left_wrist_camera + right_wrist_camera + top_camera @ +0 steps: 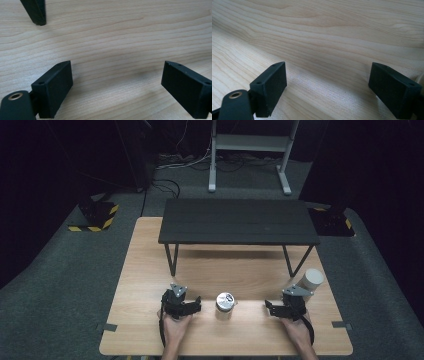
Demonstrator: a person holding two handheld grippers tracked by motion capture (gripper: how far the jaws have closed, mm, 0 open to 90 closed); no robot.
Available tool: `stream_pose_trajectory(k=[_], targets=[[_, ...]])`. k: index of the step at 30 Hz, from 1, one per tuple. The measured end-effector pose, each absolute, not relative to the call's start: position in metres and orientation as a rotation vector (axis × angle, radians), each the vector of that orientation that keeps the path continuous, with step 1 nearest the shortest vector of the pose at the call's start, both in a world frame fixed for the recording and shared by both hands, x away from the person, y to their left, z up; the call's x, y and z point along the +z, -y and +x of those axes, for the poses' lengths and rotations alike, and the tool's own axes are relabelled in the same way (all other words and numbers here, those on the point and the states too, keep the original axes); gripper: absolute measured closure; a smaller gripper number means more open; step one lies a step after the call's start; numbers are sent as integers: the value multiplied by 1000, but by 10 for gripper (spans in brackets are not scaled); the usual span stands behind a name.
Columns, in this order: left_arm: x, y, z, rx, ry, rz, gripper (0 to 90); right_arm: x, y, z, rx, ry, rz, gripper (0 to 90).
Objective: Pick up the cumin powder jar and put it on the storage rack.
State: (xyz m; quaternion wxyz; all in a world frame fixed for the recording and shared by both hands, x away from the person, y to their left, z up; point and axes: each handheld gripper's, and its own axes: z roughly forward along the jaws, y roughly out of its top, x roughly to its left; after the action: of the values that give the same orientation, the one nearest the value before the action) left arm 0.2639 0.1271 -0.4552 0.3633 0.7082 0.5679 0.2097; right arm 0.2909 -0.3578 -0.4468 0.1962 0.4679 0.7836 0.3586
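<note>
Resting low over the wooden surface (150, 270), my left gripper (192, 306) and my right gripper (272, 308) are both near the front edge, each one held in a hand that comes in from below in the high view. Between them stands a small jar (225, 305) with a shiny metal lid, upright, a little nearer to my left gripper and touching neither. A white cylinder (310, 281) stands just beyond my right gripper, close to the right edge of the surface. Further back a low black shelf (238, 220) stands on thin legs across the surface. In the left gripper view, my jaws are spread wide and between them I see bare wood, with one black leg (35, 11) of the shelf at the top left. In the right gripper view, my jaws are also spread wide, with nothing between them, and a pale rounded edge shows at the far right, but I cannot tell what it is.
</note>
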Motion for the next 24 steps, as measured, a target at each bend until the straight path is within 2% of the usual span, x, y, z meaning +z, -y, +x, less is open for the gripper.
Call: stream_pose_trajectory(k=[16, 24], targets=[[-461, -146, 256, 424, -1352, 1808, 82, -446, 352, 290, 968, -2186, 1305, 143], [-462, -155, 244, 408, -1262, 1822, 78, -446, 351, 289, 960, -2182, 1306, 144]])
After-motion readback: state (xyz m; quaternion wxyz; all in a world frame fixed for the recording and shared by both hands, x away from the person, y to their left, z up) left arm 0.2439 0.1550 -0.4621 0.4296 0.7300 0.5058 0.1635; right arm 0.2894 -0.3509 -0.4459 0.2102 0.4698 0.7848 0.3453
